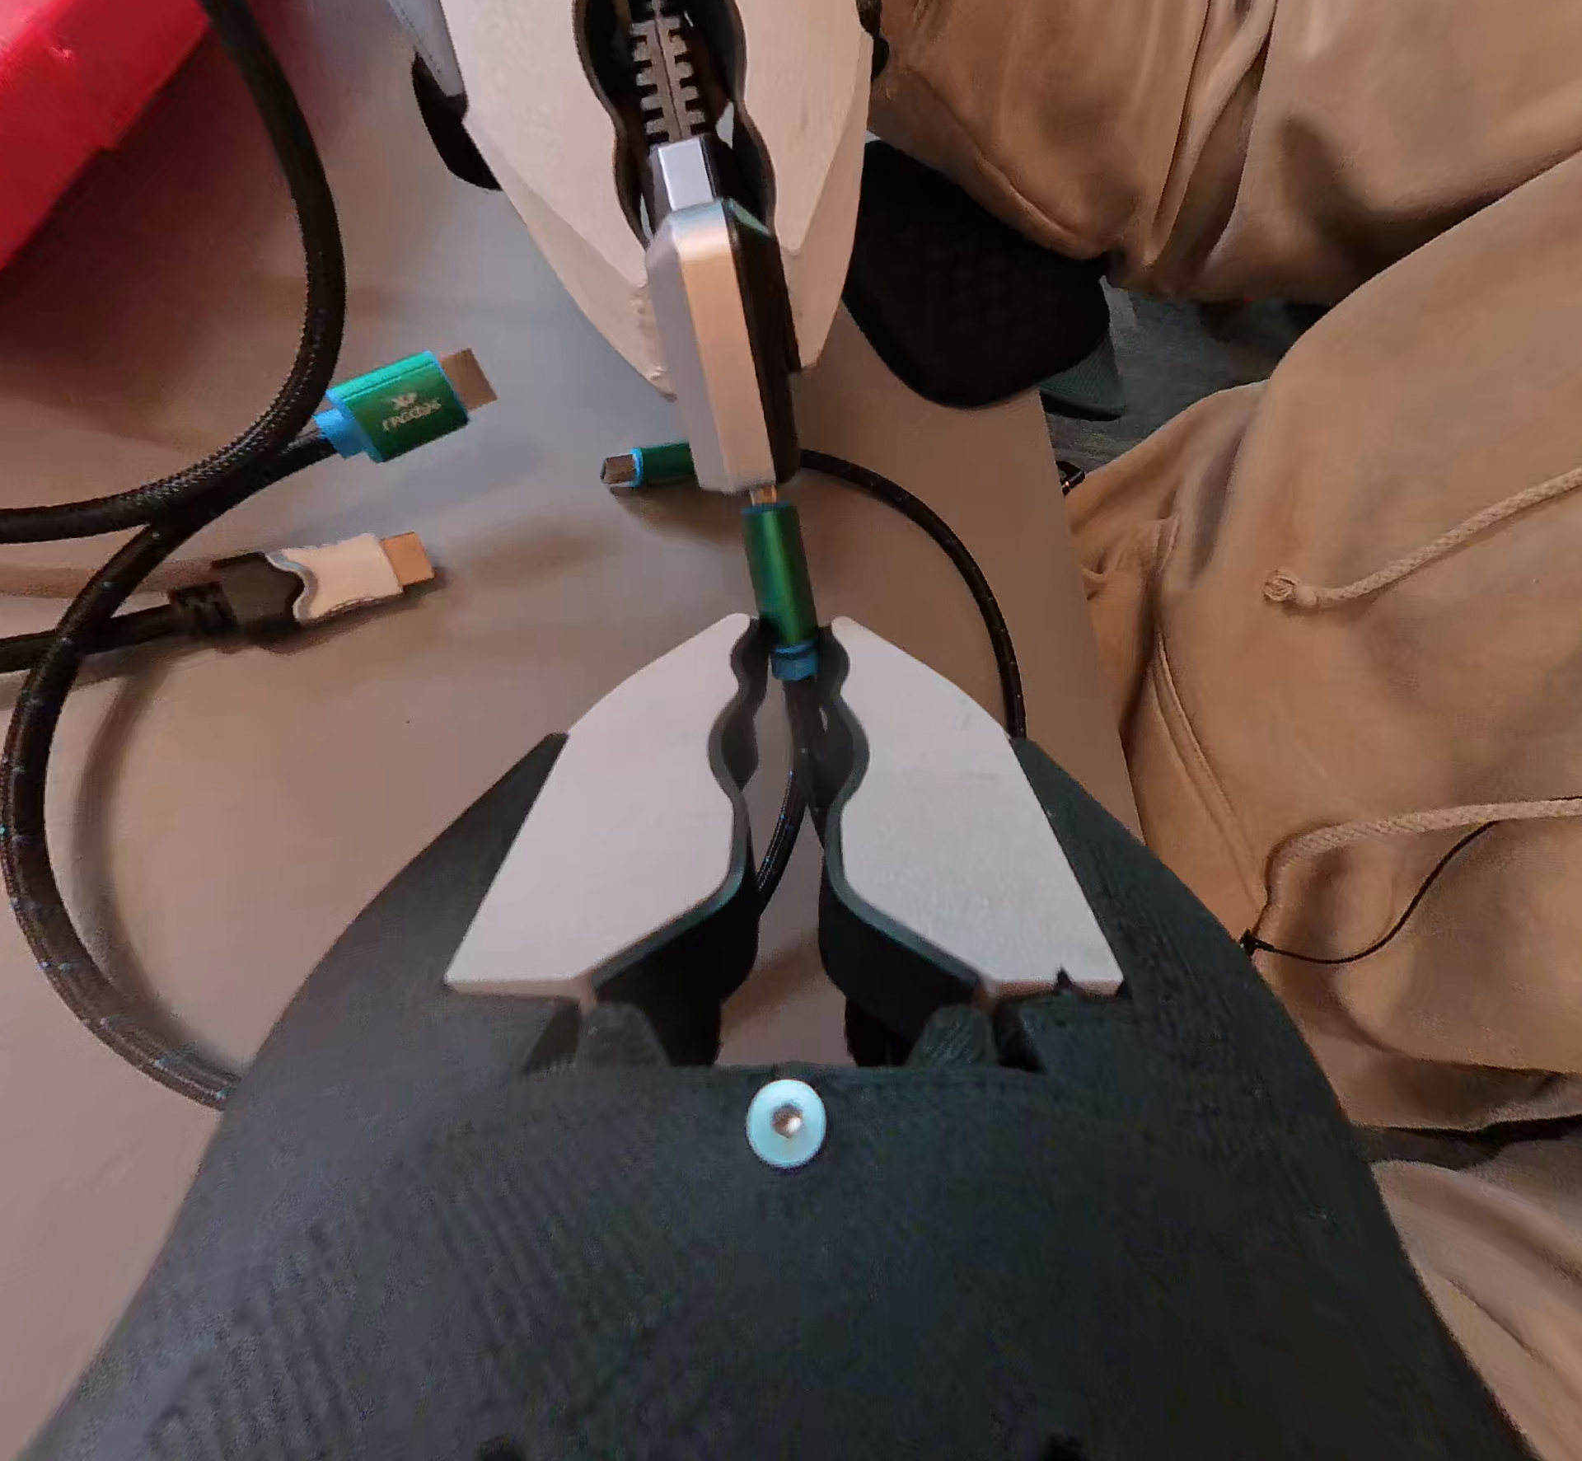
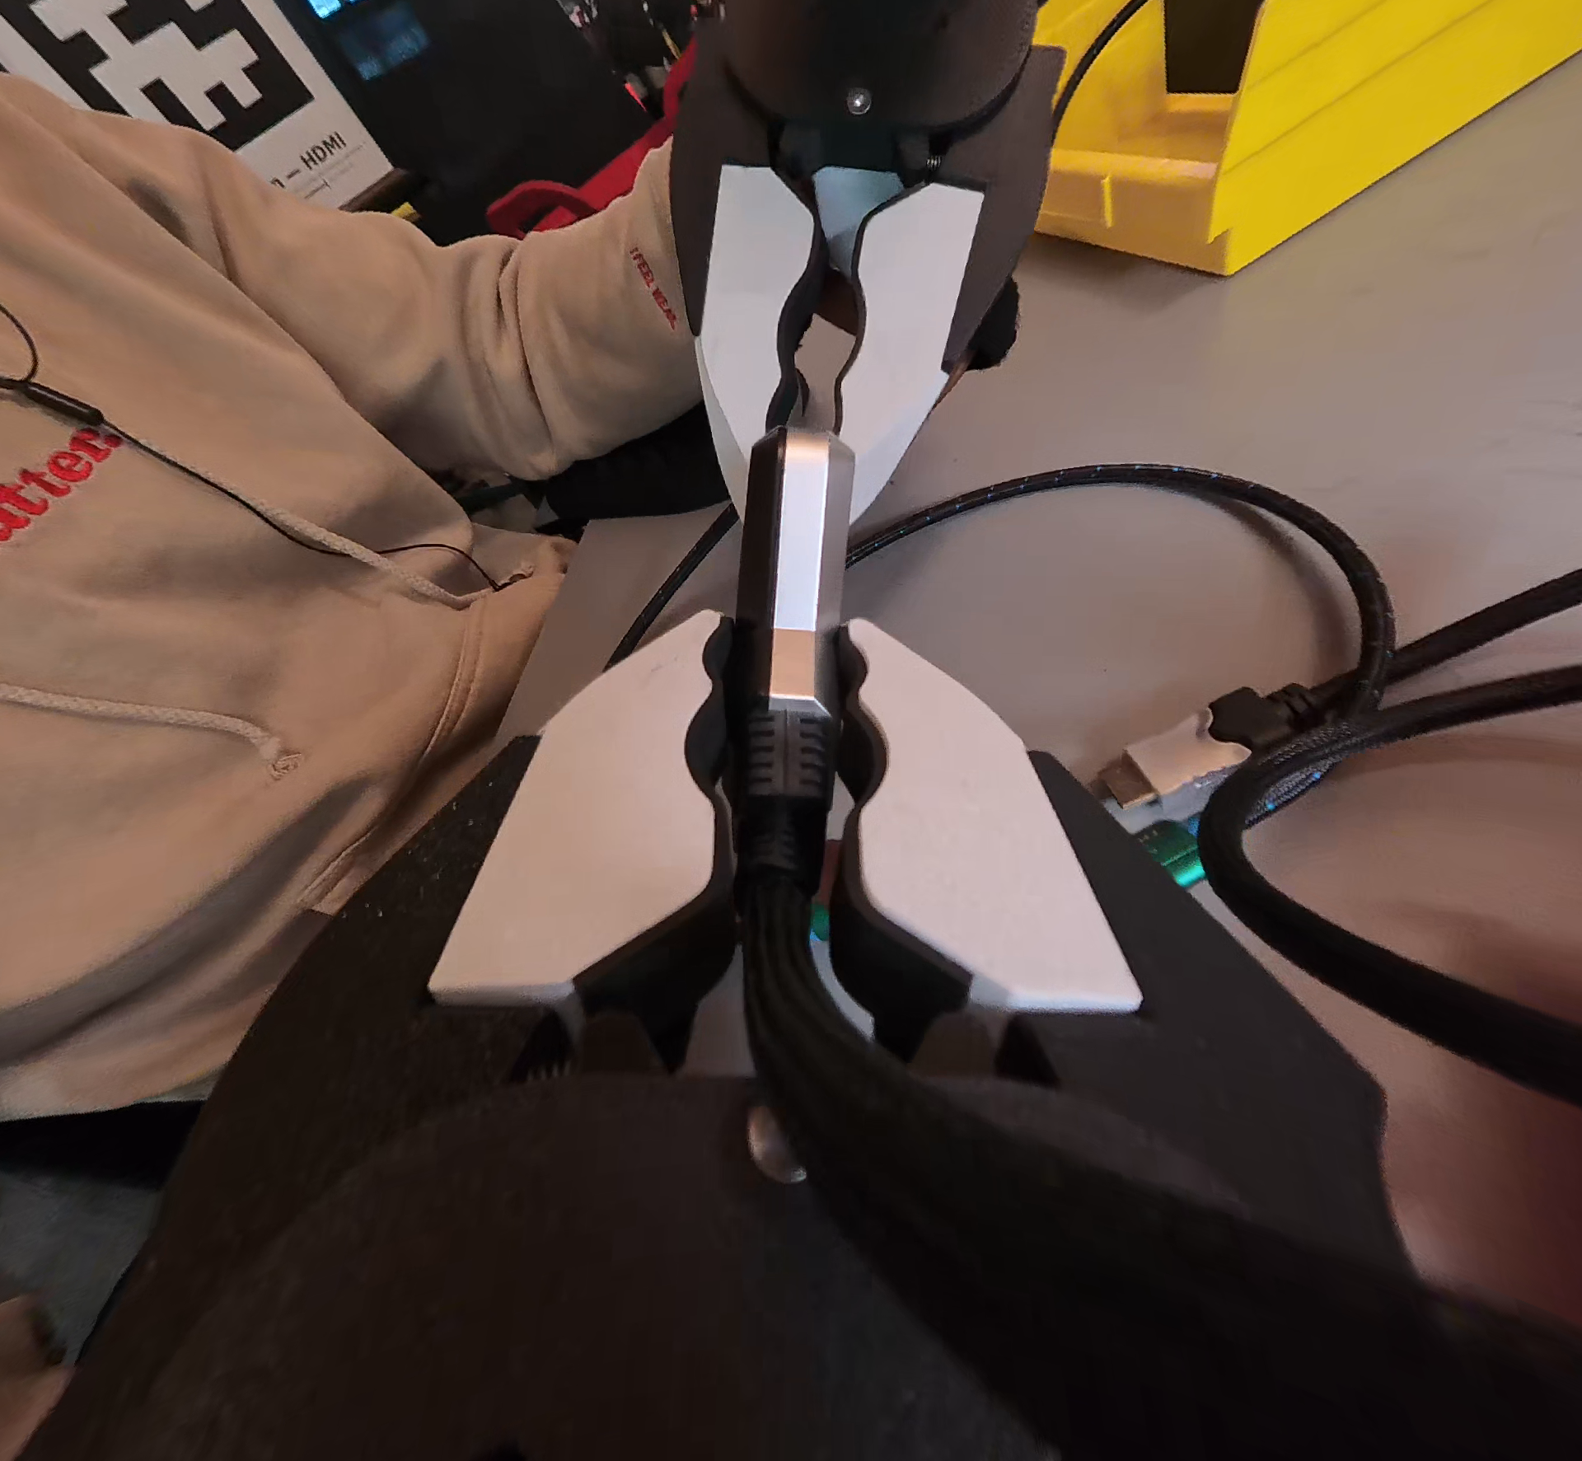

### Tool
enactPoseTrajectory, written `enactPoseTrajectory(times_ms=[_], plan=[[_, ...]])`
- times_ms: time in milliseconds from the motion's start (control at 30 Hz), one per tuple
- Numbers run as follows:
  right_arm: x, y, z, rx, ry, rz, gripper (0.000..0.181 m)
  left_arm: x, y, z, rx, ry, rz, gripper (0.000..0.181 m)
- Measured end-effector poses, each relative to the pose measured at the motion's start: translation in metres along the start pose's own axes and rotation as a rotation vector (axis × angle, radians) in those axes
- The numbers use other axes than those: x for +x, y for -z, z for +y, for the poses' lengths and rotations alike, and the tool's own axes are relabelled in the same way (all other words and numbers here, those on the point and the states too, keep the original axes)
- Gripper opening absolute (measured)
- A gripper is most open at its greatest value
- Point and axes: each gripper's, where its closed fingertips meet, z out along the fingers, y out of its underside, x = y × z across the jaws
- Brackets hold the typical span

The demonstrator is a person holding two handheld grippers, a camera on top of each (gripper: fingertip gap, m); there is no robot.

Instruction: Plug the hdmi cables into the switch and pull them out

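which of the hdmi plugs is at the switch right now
The slim green plug held in the left claw: its metal tip meets the silver switch. The larger green plug and the white plug lie loose on the table.

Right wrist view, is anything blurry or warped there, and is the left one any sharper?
Right wrist view: the silver switch is sharp, the black tool body at the bottom is soft, and the yellow bin bows from the wide lens. Left wrist view: the green plug is crisp, the loose cable at the left edge smears; soft even light, no harsh glare.
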Motion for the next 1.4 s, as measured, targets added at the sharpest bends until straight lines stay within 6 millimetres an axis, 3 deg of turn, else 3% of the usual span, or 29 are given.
enactPoseTrajectory(times_ms=[300,467,567,767,867,967,1067,1267,1400], plan=[[0.003,-0.003,0.007,-0.004,-0.055,-0.012,0.021,-0.003,-0.006,0.003,0.012,0.011,-0.018,0.011],[0.009,0.009,-0.015,0.063,0.001,0.109,0.026,-0.003,0.015,-0.017,0.203,0.03,-0.094,0.012],[0.005,0.013,-0.02,0.034,0.033,0.163,0.036,-0.003,0.034,-0.015,0.276,0.003,-0.205,0.011],[-0.013,-0.003,-0.03,-0.037,0.136,0.191,0.022,0.017,0.051,-0.007,0.38,-0.012,-0.348,0.015],[-0.026,0.005,-0.038,-0.158,0.174,0.217,0.022,0.032,0.074,-0.008,0.5,-0.029,-0.424,0.026],[-0.042,0.026,-0.054,-0.314,0.196,0.245,0.022,0.037,0.099,0.001,0.604,-0.03,-0.545,0.03],[-0.059,0.049,-0.074,-0.511,0.214,0.277,0.022,0.036,0.108,0.014,0.683,0.001,-0.614,0.03],[-0.074,0.091,-0.136,-0.738,0.236,0.412,0.022,0.012,0.09,0.045,0.693,0.09,-0.647,0.029],[-0.071,0.121,-0.185,-0.792,0.27,0.559,0.022,0.008,0.081,0.05,0.646,0.082,-0.65,0.029]])
